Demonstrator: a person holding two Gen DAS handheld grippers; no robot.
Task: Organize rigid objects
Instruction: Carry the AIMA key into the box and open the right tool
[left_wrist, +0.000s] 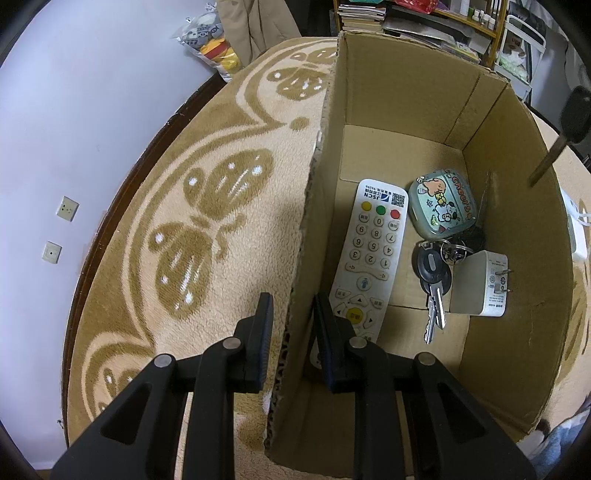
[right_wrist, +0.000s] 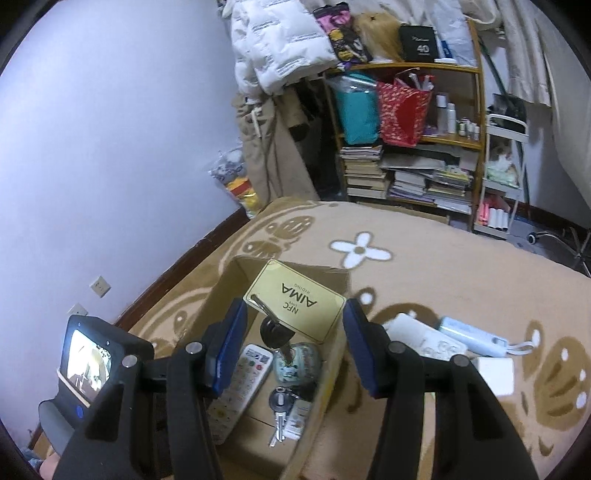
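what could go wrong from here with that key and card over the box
1. The right gripper is open, and the key with its yellow card hangs in mid-air above the cardboard box. It may land on the cartoon case or remote and knock them.
2. The left gripper straddles the box wall without clearly clamping it, so a hard landing might shift the box.

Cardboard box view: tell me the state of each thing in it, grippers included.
Brown cardboard box: upright, open-topped.
Left gripper: open, straddling the box wall.
Right gripper: open above the box.
Black-headed key with yellow card: mid-air, ungripped.
White remote control: flat, buttons up.
Pastel cartoon case: shut.
Black key bunch: lying flat.
White plug adapter: on its side, prongs out.
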